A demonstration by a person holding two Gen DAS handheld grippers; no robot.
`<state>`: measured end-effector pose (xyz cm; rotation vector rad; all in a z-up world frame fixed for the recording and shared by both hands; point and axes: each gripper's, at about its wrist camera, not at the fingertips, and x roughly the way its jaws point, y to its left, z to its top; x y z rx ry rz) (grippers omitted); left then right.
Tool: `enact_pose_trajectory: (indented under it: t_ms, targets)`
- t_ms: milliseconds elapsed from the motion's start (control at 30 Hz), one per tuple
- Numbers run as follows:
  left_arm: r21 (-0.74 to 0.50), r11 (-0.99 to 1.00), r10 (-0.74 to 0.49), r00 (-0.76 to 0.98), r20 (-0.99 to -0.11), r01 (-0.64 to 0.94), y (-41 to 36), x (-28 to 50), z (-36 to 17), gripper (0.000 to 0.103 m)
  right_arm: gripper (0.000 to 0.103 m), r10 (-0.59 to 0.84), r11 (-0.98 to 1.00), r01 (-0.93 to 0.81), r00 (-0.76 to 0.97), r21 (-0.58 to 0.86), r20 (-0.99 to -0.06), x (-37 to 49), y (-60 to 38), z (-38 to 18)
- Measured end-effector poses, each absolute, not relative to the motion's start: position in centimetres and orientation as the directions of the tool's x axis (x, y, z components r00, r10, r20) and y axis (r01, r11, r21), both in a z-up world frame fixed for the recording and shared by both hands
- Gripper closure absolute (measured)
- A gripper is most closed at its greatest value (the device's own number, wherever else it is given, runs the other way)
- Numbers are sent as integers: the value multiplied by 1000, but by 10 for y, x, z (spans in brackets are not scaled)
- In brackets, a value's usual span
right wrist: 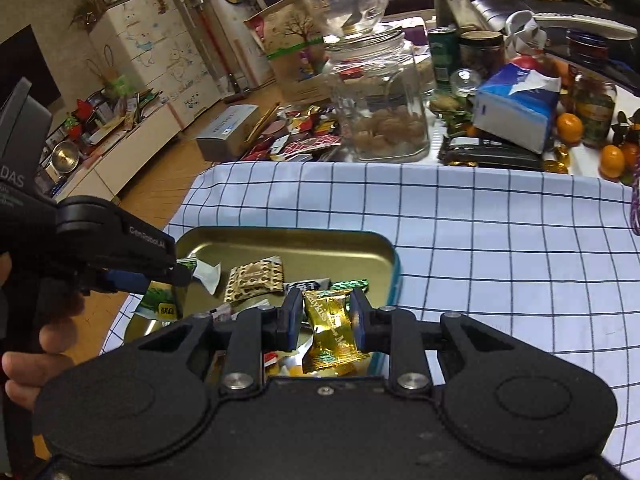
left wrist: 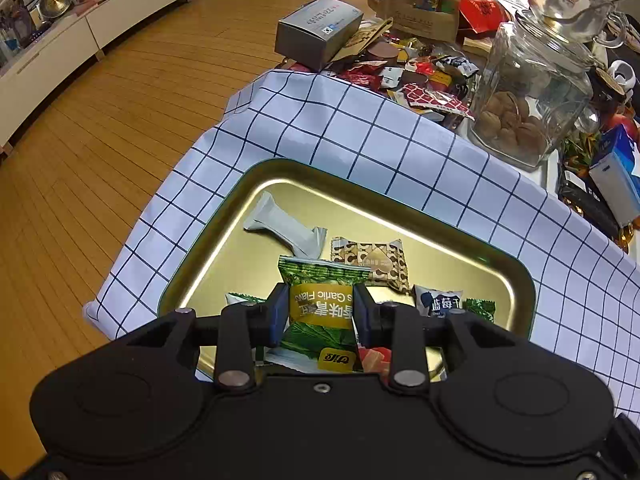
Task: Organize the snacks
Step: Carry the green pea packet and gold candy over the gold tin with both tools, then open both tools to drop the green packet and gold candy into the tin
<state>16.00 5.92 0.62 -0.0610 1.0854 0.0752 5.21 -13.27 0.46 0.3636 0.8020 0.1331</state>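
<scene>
My left gripper [left wrist: 320, 312] is shut on a green garlic-flavour snack packet [left wrist: 320, 280], held above the gold metal tray [left wrist: 248, 184]. In that tray lie a white wrapped bar [left wrist: 284, 226], a brown patterned packet [left wrist: 372, 258] and a blue-and-white packet [left wrist: 438, 300]. In the right wrist view my right gripper [right wrist: 325, 316] is shut on a gold-wrapped candy [right wrist: 329, 328] over the tray's [right wrist: 288, 240] near right part. The left gripper [right wrist: 180, 274] reaches in from the left with the green packet [right wrist: 160, 304], a hand behind it.
The tray sits on a white checked cloth [right wrist: 480, 240]. Behind it are a pile of loose snacks [left wrist: 408, 70], a grey box [left wrist: 316, 32], a glass jar with walnuts [left wrist: 528, 100], a tissue pack [right wrist: 516, 108], cans and oranges [right wrist: 570, 128]. Wooden floor lies left of the table.
</scene>
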Motion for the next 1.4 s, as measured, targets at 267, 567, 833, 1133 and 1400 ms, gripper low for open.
enact_pose_trajectory:
  t_ms: [267, 567, 833, 1133, 1400]
  targets:
    - [-3, 988, 76, 496, -865, -157, 72, 173, 7, 61, 76, 288, 937, -51, 669, 345, -685, 44, -113, -4]
    - [16, 984, 103, 500, -860, -176, 77, 175, 5, 60, 74, 310, 934, -105, 714, 341, -628, 41, -103, 2]
    - [8, 989, 83, 506, -859, -149, 67, 169, 8, 60, 58, 287, 921, -50, 760, 387, -584, 42, -115, 7]
    - [77, 995, 96, 519, -849, -58, 37, 145, 6, 60, 57, 244, 929, 7, 738, 369, -630, 44, -126, 3]
    - [144, 989, 110, 556, -824, 17, 21, 113, 9, 60, 57, 213, 938, 43, 713, 345, -668, 38, -141, -2]
